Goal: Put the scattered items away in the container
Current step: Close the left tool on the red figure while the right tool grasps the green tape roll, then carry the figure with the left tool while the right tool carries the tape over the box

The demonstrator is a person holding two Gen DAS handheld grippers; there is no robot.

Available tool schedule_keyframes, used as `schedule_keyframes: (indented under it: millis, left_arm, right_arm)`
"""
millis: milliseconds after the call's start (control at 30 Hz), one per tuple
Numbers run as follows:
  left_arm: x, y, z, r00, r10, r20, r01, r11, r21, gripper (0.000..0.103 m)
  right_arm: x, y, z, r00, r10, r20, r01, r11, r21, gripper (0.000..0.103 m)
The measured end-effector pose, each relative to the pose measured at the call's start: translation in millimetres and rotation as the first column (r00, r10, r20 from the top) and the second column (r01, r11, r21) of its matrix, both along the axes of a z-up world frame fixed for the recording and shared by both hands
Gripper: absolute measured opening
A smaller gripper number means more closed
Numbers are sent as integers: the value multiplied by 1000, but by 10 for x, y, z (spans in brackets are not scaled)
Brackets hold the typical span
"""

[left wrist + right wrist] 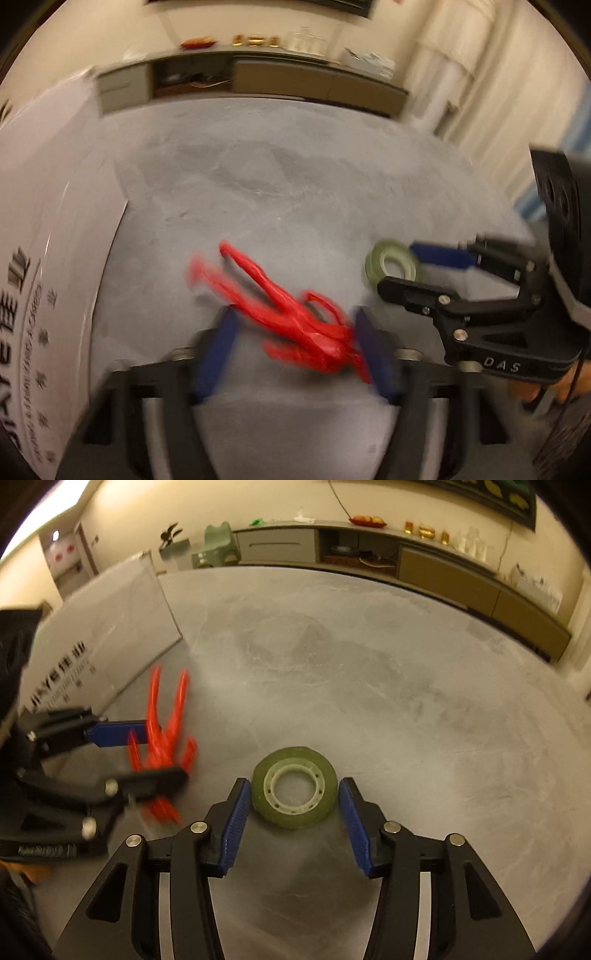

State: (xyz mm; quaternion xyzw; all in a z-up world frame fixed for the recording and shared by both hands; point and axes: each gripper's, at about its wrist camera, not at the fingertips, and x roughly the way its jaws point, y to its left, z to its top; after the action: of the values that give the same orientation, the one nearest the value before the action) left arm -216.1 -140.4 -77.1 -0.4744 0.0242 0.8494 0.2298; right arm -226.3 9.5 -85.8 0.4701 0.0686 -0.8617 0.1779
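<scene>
While straddling tape roll (294, 787), right gripper (293, 823) jaws wide for flat pickup; left gripper (295, 347) jaws wide around red figure (291, 314).

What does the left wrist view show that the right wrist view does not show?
Only the left wrist view shows the red figure whole, between the open left claw, and part of a hand. Only the right wrist view shows the tape roll's white core, the roll between the open right claw, and a green chair. Both show the grey table, the white box and the sideboard.
</scene>
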Motion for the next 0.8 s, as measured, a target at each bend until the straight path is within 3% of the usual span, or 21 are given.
schedule_keyframes:
  millis: [200,300,367,433,467,800]
  left_arm:
    - [-46,-154,50,999,52,9,-52,998,44,45]
    - [-93,-208,15,995,95,38,-98,993,68,65]
    - [-84,-206,-6,994,106,25,-107,992,70,67]
    - [-62,-164,-19,997,82,-1,-82,996,37,66]
    - [-56,-152,-20,997,71,-11,-70,997,29,50]
    - [-62,-211,132,997,64,-42,-60,994,87,49]
  right_arm:
    - [3,105,19,999,-34,13,34,999,-11,49]
    - [3,106,67,999,-37,7,37,999,-29,49]
    - [16,95,80,999,-34,10,34,998,-43,49]
    - [23,83,64,999,-34,17,35,998,-45,49]
    - [28,86,58,999,-36,21,37,998,-45,49]
    - [53,121,209,999,-52,13,53,993,-107,49]
